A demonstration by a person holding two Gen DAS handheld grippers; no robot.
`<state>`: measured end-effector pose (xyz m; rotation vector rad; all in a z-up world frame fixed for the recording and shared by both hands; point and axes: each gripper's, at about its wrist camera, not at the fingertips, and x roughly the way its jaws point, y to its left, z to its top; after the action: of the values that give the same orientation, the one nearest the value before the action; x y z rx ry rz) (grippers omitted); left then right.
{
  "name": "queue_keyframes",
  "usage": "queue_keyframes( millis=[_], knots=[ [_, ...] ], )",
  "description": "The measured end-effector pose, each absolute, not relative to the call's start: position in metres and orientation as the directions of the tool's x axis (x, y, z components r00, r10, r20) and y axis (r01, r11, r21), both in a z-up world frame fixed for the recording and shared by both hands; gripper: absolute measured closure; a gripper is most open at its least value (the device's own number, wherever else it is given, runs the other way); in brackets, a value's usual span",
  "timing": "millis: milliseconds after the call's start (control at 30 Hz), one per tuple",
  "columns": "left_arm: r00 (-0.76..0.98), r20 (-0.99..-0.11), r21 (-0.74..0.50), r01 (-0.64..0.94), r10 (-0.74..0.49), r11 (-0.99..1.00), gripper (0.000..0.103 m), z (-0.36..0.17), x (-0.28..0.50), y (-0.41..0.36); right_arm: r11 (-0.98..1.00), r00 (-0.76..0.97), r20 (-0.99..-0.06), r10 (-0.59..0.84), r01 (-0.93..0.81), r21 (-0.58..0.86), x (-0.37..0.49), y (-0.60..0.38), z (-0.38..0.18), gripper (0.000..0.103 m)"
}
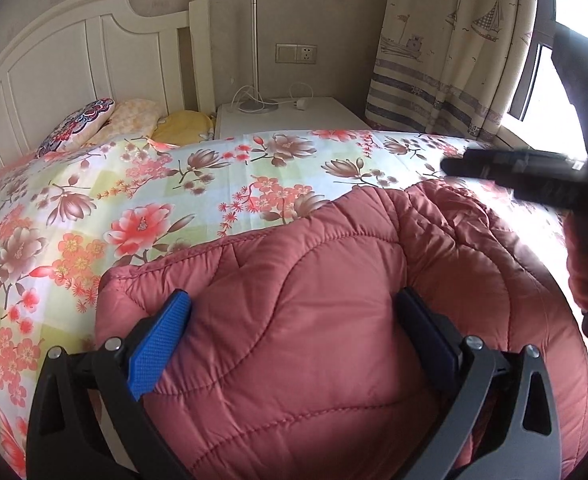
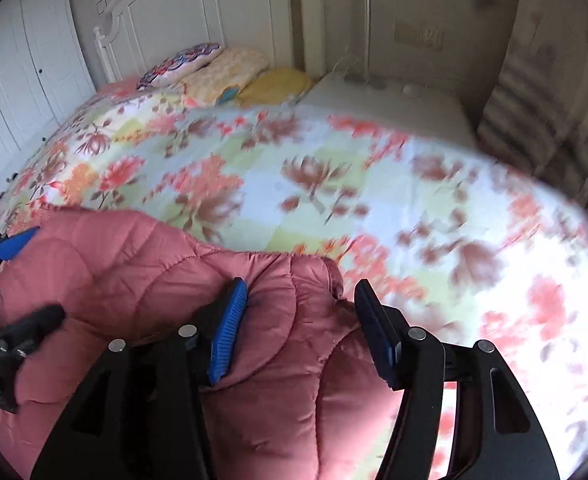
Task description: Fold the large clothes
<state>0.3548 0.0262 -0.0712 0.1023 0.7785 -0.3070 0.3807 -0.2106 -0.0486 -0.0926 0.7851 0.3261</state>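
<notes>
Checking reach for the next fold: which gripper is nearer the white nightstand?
Right. The right gripper is over the pink jacket's nightstand-side edge; the left gripper sits over its opposite end.

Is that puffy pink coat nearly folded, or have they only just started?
Partly done, it seems. The pink quilted coat already lies doubled into a thick bundle on the floral bedspread. In hand: the left gripper and the right gripper both sit over it with jaws apart, neither pinching fabric. Left: its right side looks rumpled and loose, so probably one more fold and some tidying.
</notes>
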Motion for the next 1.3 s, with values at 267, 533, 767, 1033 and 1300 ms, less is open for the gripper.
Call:
queue_keyframes(
  millis=[267,533,767,1033,1300],
  knots=[
    [0.665,-0.712,-0.019,0.302,-0.225,0.953,0.002,-0.073,0.357,0.025,0.916,0.539,-0.804,0.253,-0.401,0.020,0.402,-0.178,-0.092,0.043],
    [0.670,-0.708,-0.014,0.304,-0.224,0.953,0.002,-0.073,0.355,0.025,0.947,0.609,-0.757,0.235,-0.318,0.038,0.394,-0.194,-0.086,0.040],
    [0.644,-0.738,-0.004,0.297,-0.203,0.955,0.002,-0.058,0.350,0.031,0.967,0.733,-0.643,0.222,-0.251,0.047,0.317,-0.206,-0.035,0.038],
    [0.728,-0.677,0.101,0.237,-0.107,0.966,0.002,-0.037,0.288,0.039,0.921,0.787,-0.534,0.309,-0.387,-0.038,0.205,-0.194,0.008,0.021],
    [0.653,-0.711,-0.122,0.253,-0.263,0.960,0.002,-0.087,0.307,0.079,0.937,0.706,-0.649,0.283,-0.349,0.029,0.217,-0.182,-0.078,0.018]
  ],
)
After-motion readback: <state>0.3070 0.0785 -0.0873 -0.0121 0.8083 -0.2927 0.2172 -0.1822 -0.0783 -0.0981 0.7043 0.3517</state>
